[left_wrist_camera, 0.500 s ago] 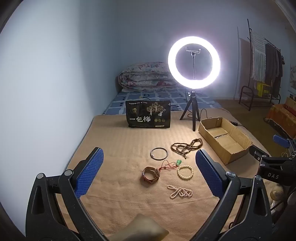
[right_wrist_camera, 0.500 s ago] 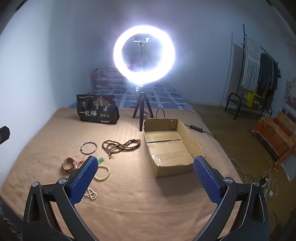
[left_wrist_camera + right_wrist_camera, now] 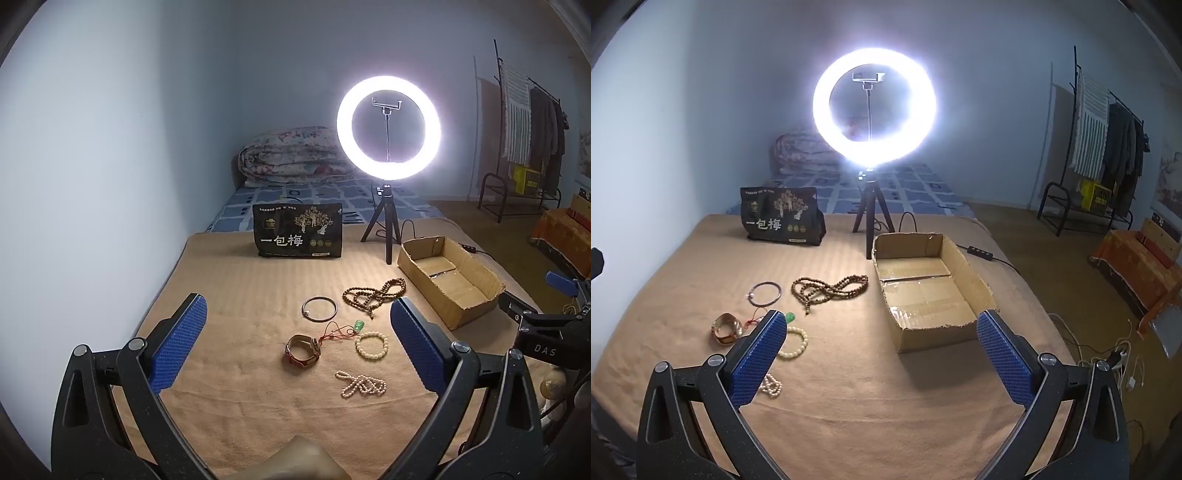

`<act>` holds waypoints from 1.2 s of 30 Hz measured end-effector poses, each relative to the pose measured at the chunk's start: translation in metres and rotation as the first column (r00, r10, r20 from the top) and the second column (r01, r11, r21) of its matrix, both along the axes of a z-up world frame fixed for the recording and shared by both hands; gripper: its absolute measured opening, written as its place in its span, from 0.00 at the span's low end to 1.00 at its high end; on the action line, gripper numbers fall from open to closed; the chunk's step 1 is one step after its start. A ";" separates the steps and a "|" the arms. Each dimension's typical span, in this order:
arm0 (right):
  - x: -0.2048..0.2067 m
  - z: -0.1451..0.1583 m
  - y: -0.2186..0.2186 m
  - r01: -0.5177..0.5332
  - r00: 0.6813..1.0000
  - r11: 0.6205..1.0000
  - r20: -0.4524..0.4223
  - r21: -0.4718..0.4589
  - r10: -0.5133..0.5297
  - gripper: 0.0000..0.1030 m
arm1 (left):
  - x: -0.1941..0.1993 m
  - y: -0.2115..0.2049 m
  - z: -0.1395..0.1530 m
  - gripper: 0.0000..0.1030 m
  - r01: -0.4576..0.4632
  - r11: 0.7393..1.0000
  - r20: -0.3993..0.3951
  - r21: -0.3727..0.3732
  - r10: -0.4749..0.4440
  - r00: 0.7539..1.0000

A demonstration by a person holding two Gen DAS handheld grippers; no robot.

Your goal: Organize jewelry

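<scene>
brown bead strand [image 3: 831, 288] lies l-r, beside box [image 3: 975, 280]; untouched

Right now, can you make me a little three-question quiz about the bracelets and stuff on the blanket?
1. True or false: the cardboard box already holds jewelry.
2. Which lies nearest the box? A) brown bead necklace B) white pearl strand C) leather bracelet
3. Fill in: both the left claw and right claw are ____.

Key: 1 false; 2 A; 3 open
</scene>
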State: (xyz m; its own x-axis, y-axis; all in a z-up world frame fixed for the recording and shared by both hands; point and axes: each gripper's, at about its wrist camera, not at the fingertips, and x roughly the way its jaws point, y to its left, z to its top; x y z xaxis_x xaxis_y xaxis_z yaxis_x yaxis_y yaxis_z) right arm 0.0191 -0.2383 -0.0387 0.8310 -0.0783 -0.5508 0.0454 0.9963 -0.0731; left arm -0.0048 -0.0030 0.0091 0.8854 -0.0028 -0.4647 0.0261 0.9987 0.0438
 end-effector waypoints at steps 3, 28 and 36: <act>0.004 -0.002 0.000 0.001 1.000 1.000 -0.011 0.005 -0.001 0.99 | 0.002 0.003 -0.004 0.98 -0.001 1.000 -0.001 -0.005 0.001 1.000; 0.003 0.000 -0.003 0.014 1.000 1.000 -0.015 0.008 -0.014 0.99 | 0.001 0.004 -0.004 0.98 0.000 1.000 0.004 -0.003 0.000 1.000; 0.004 0.000 -0.004 0.015 1.000 1.000 -0.017 0.008 -0.015 0.99 | 0.001 0.003 -0.004 0.98 0.000 1.000 0.004 -0.003 0.000 1.000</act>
State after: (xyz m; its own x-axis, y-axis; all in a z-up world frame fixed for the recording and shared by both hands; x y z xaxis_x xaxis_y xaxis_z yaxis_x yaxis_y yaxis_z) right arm 0.0234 -0.2420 -0.0386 0.8201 -0.0859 -0.5657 0.0592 0.9961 -0.0655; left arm -0.0043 0.0005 0.0052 0.8874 -0.0045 -0.4610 0.0265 0.9988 0.0412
